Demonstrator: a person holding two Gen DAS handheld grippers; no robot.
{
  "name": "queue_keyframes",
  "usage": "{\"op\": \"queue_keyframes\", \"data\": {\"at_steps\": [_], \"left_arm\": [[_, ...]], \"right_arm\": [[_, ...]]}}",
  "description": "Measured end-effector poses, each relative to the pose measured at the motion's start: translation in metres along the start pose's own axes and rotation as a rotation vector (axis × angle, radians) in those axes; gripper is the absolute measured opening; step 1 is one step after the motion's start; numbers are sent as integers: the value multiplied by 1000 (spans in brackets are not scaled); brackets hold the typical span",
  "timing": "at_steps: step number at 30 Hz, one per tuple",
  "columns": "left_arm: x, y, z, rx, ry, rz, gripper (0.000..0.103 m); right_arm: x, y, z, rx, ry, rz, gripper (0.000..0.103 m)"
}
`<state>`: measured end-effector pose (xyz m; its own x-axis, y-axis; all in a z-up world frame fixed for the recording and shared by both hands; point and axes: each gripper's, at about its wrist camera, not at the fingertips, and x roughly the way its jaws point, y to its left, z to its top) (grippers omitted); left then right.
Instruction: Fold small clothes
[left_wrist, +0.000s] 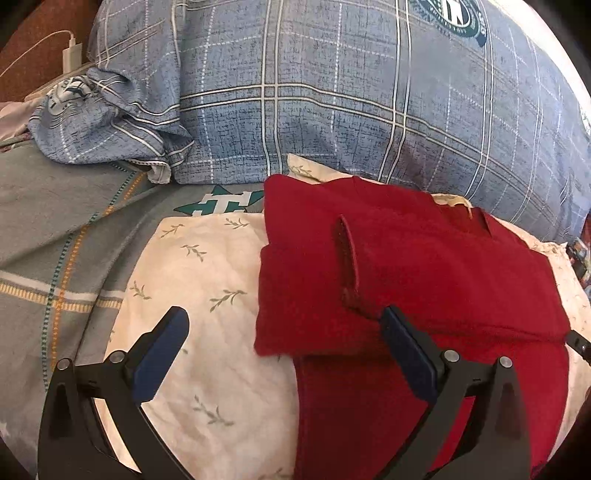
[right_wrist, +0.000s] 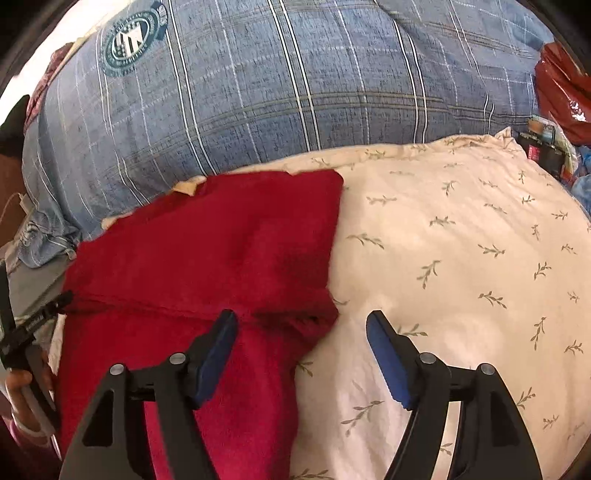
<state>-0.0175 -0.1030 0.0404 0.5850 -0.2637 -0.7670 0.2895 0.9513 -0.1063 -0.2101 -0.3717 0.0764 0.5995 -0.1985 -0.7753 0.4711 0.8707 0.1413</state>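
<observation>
We see the red garment lying on the cream leaf-print quilt, already doubled over once, with a folded edge running across the frame just ahead of both tools. Its long axis runs from the bottom of each view up toward the blue plaid pillow.

In the left wrist view the left gripper stands with jaws wide apart and nothing between them; its right finger sits over the garment's near left corner, its left finger over bare quilt. In the right wrist view the right gripper is likewise spread and empty, straddling the garment's right edge at lower centre, left finger over red cloth, right finger over quilt.

So each tool flanks one side of the garment, and we judge the next fold would carry the near part up the frame toward the pillow (whether either pad actually touches the fabric is hard to tell through the fisheye).

Around it: a crumpled blue plaid cloth and a white charger at upper left, clutter at the right view's upper right. Nothing lies on the garment itself.
</observation>
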Motion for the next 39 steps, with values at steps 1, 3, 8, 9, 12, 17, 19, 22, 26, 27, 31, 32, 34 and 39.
{"op": "queue_keyframes", "data": {"at_steps": [1, 3, 8, 9, 12, 17, 19, 22, 26, 27, 31, 32, 34, 39], "left_arm": [[-3, 2, -1, -6, -1, -3, 103], [-9, 6, -3, -22, -1, -13, 103], [-24, 11, -11, -36, -3, -7, 103], [-29, 11, -13, -33, -6, -3, 103], [-41, 8, -18, -16, -22, 9, 103], [-58, 3, -34, 15, -43, 42, 103], [-61, 4, -40, 12, -35, 42, 103], [-67, 6, -50, -2, -23, 40, 103], [-79, 10, -58, -17, -28, 47, 103], [-83, 11, -60, -23, -32, 47, 103], [-95, 14, -67, -27, -44, 48, 103], [-97, 15, -69, -26, -47, 49, 103], [-100, 15, -74, -19, -45, 50, 103], [-108, 13, -87, 36, -24, 39, 103]], "right_arm": [[-2, 3, 1, -4, -9, 4, 76], [-7, 13, -1, -38, -22, -4, 76], [-10, 35, -19, -96, 4, 12, 76], [-10, 39, -26, -104, 14, 16, 76], [-7, 44, -41, -111, 36, 18, 76], [-9, 44, -49, -111, 22, 23, 90], [-9, 42, -49, -94, 14, 62, 97], [-5, 48, -52, -130, 24, 67, 103], [-4, 56, -58, -176, 24, 21, 103], [-7, 54, -59, -164, 25, 26, 103], [-23, 44, -66, -94, 39, 63, 103], [-27, 42, -69, -77, 36, 75, 103], [-38, 39, -78, -58, 36, 88, 103], [-66, 40, -99, -141, 53, 65, 103]]}}
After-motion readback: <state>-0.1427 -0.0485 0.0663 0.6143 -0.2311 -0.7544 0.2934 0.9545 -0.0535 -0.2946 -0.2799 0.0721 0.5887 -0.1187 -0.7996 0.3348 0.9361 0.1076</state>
